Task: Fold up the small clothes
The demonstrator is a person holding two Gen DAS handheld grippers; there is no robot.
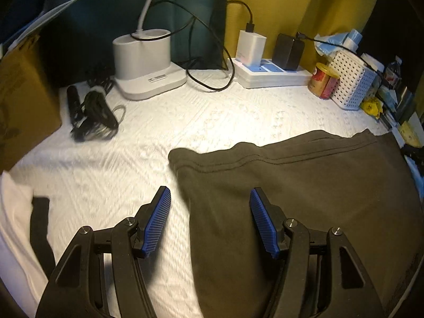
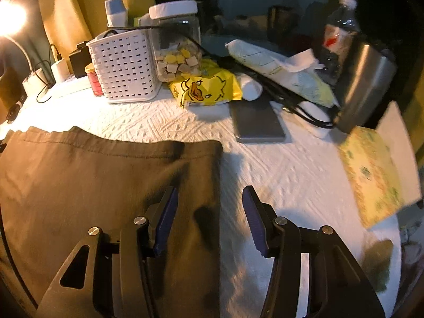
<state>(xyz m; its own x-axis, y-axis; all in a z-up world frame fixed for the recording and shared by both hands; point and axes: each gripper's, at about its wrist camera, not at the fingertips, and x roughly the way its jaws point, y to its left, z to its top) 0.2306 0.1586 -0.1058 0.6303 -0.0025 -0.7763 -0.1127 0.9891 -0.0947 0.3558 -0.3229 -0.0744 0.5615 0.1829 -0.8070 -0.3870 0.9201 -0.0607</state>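
Observation:
A dark olive-brown garment (image 1: 304,198) lies flat on the white textured cloth (image 1: 106,172); its hemmed edge runs along the far side. My left gripper (image 1: 210,209) is open and empty, straddling the garment's left edge. In the right wrist view the same garment (image 2: 92,180) fills the left half. My right gripper (image 2: 210,206) is open and empty, straddling the garment's right edge, one finger over the fabric and one over the cloth.
Behind, a white lamp base (image 1: 145,63), black cables (image 1: 92,114), a power strip (image 1: 270,74), a red tin (image 1: 324,80) and a white basket (image 2: 124,66). A snack jar (image 2: 177,45), yellow packet (image 2: 204,90), grey tablet (image 2: 258,122), steel flask (image 2: 365,84) and yellow box (image 2: 376,169) crowd the right. A cardboard box (image 1: 23,98) stands left.

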